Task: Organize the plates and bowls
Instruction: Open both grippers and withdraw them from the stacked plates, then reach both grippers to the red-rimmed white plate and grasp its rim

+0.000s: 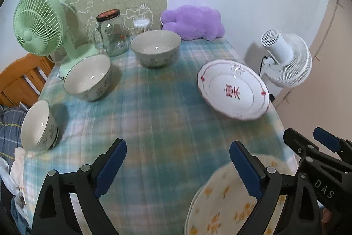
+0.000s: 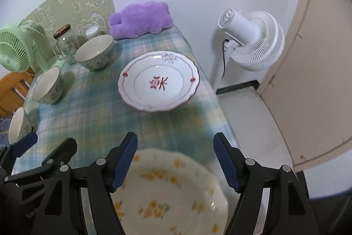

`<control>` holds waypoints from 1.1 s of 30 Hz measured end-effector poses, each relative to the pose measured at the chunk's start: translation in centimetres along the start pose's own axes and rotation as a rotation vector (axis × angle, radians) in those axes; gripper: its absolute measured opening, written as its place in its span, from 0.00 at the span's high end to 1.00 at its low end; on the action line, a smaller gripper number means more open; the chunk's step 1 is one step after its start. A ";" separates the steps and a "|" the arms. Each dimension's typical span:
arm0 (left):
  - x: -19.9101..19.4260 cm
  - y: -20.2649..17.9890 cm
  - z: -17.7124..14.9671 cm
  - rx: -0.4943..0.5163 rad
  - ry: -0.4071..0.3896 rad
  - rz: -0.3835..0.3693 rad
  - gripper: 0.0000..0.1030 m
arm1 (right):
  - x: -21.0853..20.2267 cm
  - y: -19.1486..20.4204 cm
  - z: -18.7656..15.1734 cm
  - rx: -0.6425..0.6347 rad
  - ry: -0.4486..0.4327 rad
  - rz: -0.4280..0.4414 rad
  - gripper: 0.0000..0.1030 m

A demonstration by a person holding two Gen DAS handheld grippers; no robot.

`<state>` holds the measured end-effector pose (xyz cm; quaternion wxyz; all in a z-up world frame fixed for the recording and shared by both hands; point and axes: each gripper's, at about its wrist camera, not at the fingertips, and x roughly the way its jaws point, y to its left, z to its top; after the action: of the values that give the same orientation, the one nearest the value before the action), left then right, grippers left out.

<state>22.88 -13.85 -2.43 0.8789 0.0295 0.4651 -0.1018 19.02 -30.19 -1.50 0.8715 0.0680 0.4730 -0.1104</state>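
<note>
A white plate with red marks (image 1: 234,89) (image 2: 158,82) lies on the plaid table at the right. A cream plate with yellow flowers (image 1: 222,202) (image 2: 167,191) lies at the near edge, under my right gripper (image 2: 175,160), which is open and empty just above it. Three floral bowls stand on the left: a far one (image 1: 155,51) (image 2: 95,52), a middle one (image 1: 88,77) (image 2: 48,85) and a near one (image 1: 39,124) (image 2: 18,124). My left gripper (image 1: 178,164) is open and empty over the cloth. The right gripper also shows in the left wrist view (image 1: 308,142).
A green desk fan (image 1: 39,23), a glass jar (image 1: 112,32), a cotton-swab tub (image 1: 142,25) and a purple plush (image 1: 193,22) line the table's far edge. A white floor fan (image 2: 250,39) stands right of the table. A wooden chair (image 1: 19,78) is at the left.
</note>
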 end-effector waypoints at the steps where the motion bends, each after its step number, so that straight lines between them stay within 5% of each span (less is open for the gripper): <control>1: 0.3 -0.3 0.5 -0.003 -0.006 0.002 0.06 | 0.5 -0.3 0.6 -0.004 0.001 0.007 0.26; 18: 8.6 -4.4 6.6 -0.086 0.009 0.085 0.04 | 8.5 -4.2 9.6 -0.038 -0.018 0.099 0.24; 33: 16.1 -7.3 7.3 -0.069 0.067 0.114 0.12 | 17.6 -4.9 11.0 -0.044 0.073 0.128 0.25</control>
<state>36.05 -24.48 -11.27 0.8677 0.0287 0.4951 -0.0345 35.99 -39.62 -10.35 0.8603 0.0831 0.5013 -0.0415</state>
